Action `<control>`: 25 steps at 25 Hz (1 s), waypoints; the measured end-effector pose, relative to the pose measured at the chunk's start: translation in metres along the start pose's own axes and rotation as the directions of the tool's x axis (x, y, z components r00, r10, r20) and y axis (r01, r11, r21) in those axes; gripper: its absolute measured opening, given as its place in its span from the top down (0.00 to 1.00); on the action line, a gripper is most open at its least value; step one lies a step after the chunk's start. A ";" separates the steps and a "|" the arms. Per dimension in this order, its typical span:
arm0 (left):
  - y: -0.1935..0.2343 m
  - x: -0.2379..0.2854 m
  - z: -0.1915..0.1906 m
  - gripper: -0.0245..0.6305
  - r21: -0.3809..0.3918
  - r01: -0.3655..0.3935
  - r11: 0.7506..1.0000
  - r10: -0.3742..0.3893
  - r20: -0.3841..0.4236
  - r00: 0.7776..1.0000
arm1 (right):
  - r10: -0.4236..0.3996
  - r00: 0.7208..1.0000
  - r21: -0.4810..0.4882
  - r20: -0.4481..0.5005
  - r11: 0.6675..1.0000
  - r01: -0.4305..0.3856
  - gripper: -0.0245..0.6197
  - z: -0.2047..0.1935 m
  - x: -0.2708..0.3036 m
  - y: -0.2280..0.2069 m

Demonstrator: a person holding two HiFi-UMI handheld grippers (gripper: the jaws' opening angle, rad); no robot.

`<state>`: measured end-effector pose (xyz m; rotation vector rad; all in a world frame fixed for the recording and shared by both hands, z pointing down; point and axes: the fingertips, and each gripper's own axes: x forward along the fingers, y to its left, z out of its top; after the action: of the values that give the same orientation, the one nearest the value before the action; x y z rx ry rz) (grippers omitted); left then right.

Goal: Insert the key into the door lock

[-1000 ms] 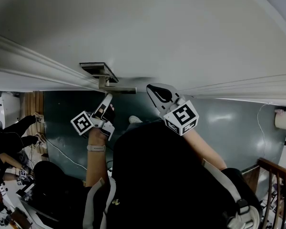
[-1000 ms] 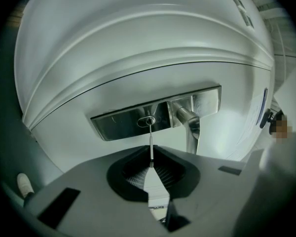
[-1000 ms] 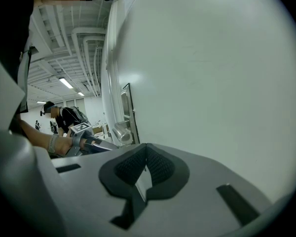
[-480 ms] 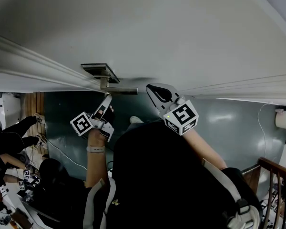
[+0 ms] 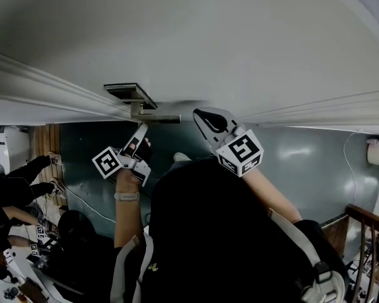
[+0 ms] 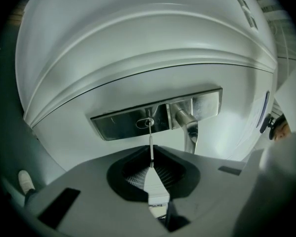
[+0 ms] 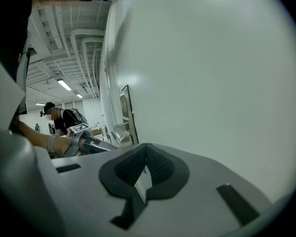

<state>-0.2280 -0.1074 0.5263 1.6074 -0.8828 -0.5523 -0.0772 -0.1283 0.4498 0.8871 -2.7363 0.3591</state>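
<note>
Pinching thin silver key (image 6: 150, 148) | left hand-held gripper (image 6: 151, 169) | tip seemingly in keyhole (image 6: 145, 123)

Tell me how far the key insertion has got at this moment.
Done: the left gripper is shut on the key, which is lined up with the keyhole in the lock plate. In hand: the key's tip meets the keyhole, but most of the blade shows outside it. Left: push it fully in. The right gripper is shut on nothing, beside the door.
</note>
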 end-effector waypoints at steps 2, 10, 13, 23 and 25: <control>0.001 0.002 0.000 0.92 0.004 -0.015 1.000 0.015 -0.009 1.000 | 0.000 1.000 0.004 0.001 1.000 0.000 0.94 0.000 -0.002 0.000; 0.001 0.001 0.003 0.92 -0.044 -0.015 0.999 0.014 -0.011 1.000 | 0.002 1.000 0.010 0.002 1.000 -0.002 0.94 0.000 -0.004 0.000; 0.000 0.003 0.003 0.92 -0.070 -0.002 0.998 0.001 -0.027 1.000 | 0.002 1.000 0.013 0.002 1.000 -0.002 0.94 0.000 -0.005 0.000; 0.002 0.023 0.020 0.92 -0.087 0.011 0.996 -0.013 -0.021 1.000 | 0.004 1.000 0.012 0.003 1.000 -0.004 0.94 0.003 -0.002 0.001; 0.001 0.026 0.021 0.92 -0.078 0.028 0.997 -0.030 -0.033 0.999 | 0.003 1.000 0.013 0.004 1.000 -0.003 0.94 0.003 -0.002 0.000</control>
<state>-0.2289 -0.1408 0.5250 1.5568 -0.8045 -0.5713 -0.0762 -0.1277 0.4466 0.8883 -2.7417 0.3765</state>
